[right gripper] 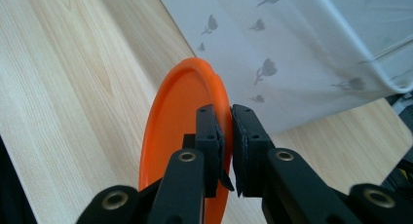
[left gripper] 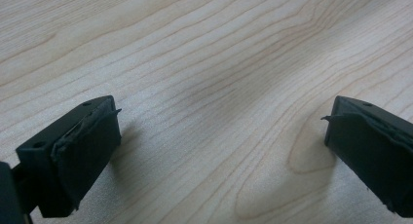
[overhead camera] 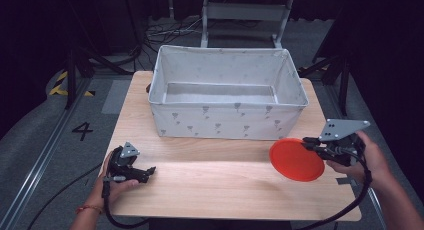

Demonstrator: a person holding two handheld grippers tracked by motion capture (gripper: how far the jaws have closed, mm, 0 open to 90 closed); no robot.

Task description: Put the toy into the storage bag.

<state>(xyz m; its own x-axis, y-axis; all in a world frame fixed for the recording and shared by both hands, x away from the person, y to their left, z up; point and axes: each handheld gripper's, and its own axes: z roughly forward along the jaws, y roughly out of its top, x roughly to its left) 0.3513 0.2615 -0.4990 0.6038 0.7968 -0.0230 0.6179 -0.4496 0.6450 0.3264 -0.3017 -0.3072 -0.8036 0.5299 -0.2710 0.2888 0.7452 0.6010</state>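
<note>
The fabric bin [overhead camera: 227, 92] at the far middle of the table [overhead camera: 210, 185] is taken as the landmark. Left of and nearer than its front-left corner, the left gripper [overhead camera: 149, 171] is rested low on the wood with its jaws spread wide and nothing between them; bare board is seen between the pads [left gripper: 85, 151] in the left gripper view.

Right of and nearer than the bin's front-right corner, the orange plate [overhead camera: 296, 159] is held clear of the table. It is pinched at its right rim by the right gripper [overhead camera: 311, 144], jaws pressed together on the edge, so the plate extends leftward from that gripper. In the right gripper view the plate [right gripper: 182, 117] is seen edge-on, with the bin's front wall [right gripper: 292, 44] just beyond it.

The right hand is the nearer to the bin opening. That front wall is judged to be the one obstruction to a placement inside.
</note>
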